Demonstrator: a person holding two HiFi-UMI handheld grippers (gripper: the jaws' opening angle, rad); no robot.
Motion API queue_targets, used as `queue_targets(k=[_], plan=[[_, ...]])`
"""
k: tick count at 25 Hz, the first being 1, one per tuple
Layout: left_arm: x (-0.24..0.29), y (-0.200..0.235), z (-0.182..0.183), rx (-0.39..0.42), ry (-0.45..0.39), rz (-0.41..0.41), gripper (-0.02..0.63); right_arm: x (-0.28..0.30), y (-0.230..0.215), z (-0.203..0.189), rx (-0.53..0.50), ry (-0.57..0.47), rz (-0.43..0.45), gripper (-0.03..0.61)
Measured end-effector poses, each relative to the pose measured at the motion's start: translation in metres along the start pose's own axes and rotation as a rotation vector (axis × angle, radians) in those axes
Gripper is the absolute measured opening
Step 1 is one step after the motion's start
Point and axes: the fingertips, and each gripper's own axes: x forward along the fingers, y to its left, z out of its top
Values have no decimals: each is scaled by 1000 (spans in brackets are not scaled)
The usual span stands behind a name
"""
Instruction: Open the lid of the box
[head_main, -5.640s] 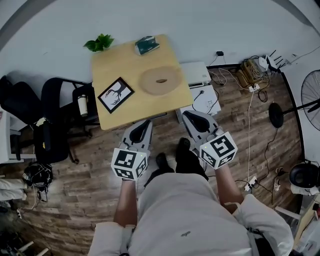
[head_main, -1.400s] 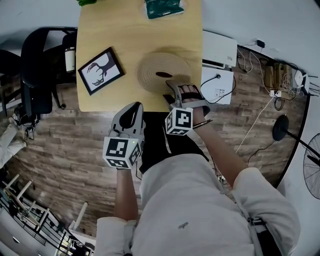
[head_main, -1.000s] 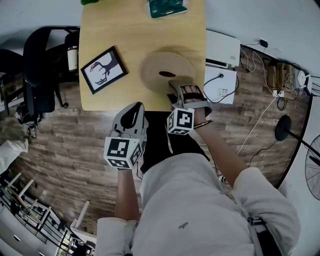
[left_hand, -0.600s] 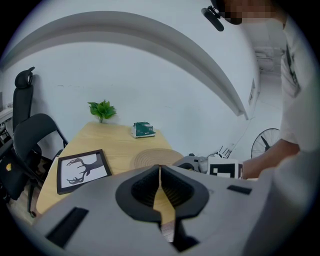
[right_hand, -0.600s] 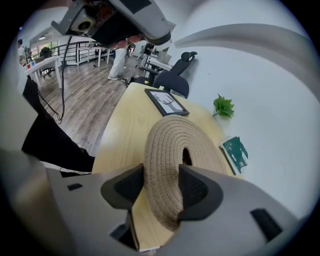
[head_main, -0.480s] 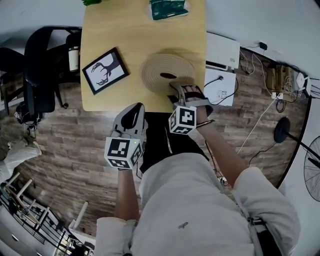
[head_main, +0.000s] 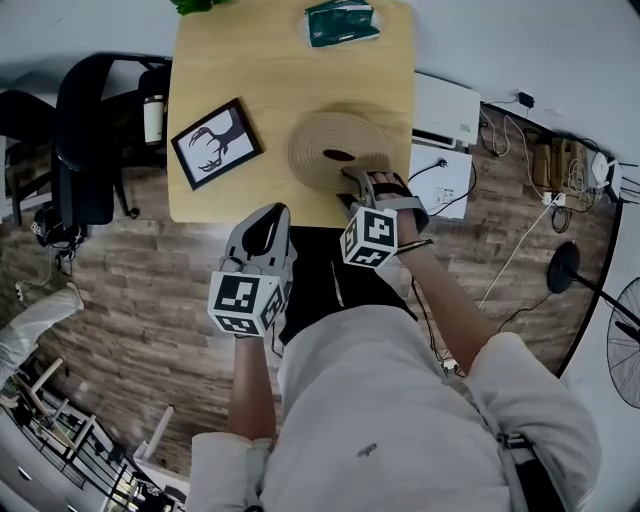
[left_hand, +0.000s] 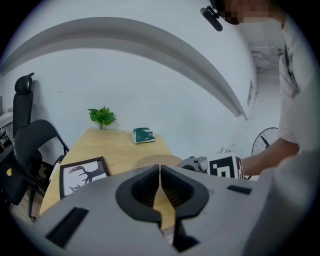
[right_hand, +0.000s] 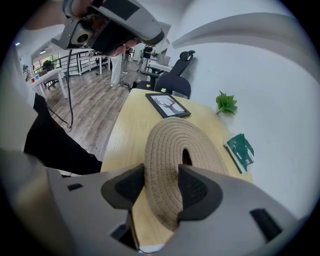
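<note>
A round woven rope lid (head_main: 315, 150) with a dark slot in its middle lies on the wooden table (head_main: 230, 60), near the front right corner. My right gripper (head_main: 358, 180) points steeply down at the lid's near rim. In the right gripper view that rim (right_hand: 175, 150) fills the gap between the jaws of the right gripper (right_hand: 161, 187). The jaws have just been closing and both pads touch the rope. My left gripper (head_main: 268, 215) hangs off the table's front edge over the floor. In its own view the left gripper (left_hand: 160, 187) is shut with nothing in it.
On the table are a framed deer picture (head_main: 216, 143) at the left, a green packet (head_main: 341, 22) at the back and a small plant (head_main: 200, 5). A black office chair (head_main: 85, 120) stands to the left. White boxes (head_main: 445, 100) and cables lie on the floor at the right.
Since the earliest frame my right gripper has gone from above the floor to the lid's near rim. Over the last second both grippers have kept their places.
</note>
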Motion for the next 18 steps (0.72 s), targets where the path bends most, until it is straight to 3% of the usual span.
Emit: queue_targets(k=[18], plan=[[-19,-10,29,41,-49,24,12,-29,-12,11,-22,-39,0,138]])
